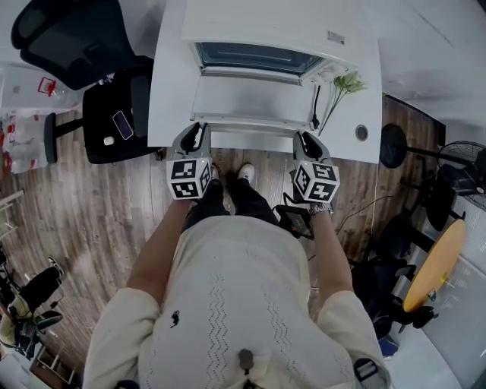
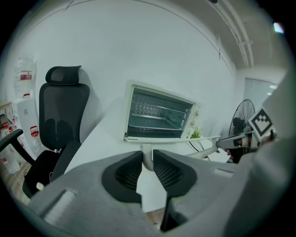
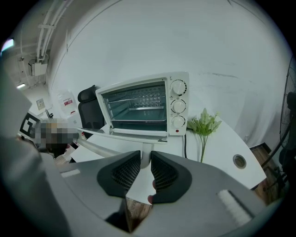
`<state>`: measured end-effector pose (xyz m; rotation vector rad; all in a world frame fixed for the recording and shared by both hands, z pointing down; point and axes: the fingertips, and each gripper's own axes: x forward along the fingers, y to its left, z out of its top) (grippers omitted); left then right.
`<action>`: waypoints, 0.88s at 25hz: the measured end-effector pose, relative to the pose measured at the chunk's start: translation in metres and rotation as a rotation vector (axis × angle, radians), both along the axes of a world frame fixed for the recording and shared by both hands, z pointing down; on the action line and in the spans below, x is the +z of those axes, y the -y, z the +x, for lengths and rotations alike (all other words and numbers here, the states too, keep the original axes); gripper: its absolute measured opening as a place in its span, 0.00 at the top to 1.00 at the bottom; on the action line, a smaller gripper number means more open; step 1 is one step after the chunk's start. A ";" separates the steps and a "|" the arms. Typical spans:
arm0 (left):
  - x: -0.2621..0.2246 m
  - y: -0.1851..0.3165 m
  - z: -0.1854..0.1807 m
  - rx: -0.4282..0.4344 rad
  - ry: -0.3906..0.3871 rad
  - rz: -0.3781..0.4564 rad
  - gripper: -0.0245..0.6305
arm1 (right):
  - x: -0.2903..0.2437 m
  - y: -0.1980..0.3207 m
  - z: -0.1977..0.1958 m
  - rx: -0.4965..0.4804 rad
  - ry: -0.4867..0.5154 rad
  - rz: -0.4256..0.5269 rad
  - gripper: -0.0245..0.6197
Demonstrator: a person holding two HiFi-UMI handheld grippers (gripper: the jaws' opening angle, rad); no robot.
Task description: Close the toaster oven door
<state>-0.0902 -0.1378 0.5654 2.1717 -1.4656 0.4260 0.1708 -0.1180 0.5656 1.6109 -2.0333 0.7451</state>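
Clearly the oven [image 1: 266,23] sits at the far side of the white table [image 1: 171,91], with its door [image 1: 254,99] dropped flat toward the person and the wire racks showing inside. The handle [image 1: 254,121] runs along the door's near edge. The left hand-held gripper [image 2: 147,159] is clamped on the post at the handle's left end, with its pads on either side of that post. The right hand-held gripper [image 3: 144,159] grasps the matching post at the right end in the same way. The door looks like a glass pane in a thin metal frame, hinged along its far bottom edge, so it is likely stiff and fairly light. It should swing up in an arc rather than lift straight. The two posts seem a good place to hold it: they are rigid, they stop the pads sliding sideways, and they are furthest from the hinge, so little force is needed. The handle appears smooth and probably slippery, so a firm pinch matters. Both ends should rise together to avoid twisting the frame. The oven itself is probably light and could slide away on the smooth table if the push runs level rather than upward. The glass could take a knock, and a sprung hinge may snap the door to at the end, so the last stretch calls for easing. The plant [image 1: 345,82] and cord on the right stand apart from the door's path.
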 end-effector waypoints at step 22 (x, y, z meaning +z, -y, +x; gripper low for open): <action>-0.020 0.012 0.001 -0.011 -0.013 0.024 0.85 | -0.020 0.011 0.001 0.011 0.015 0.043 0.83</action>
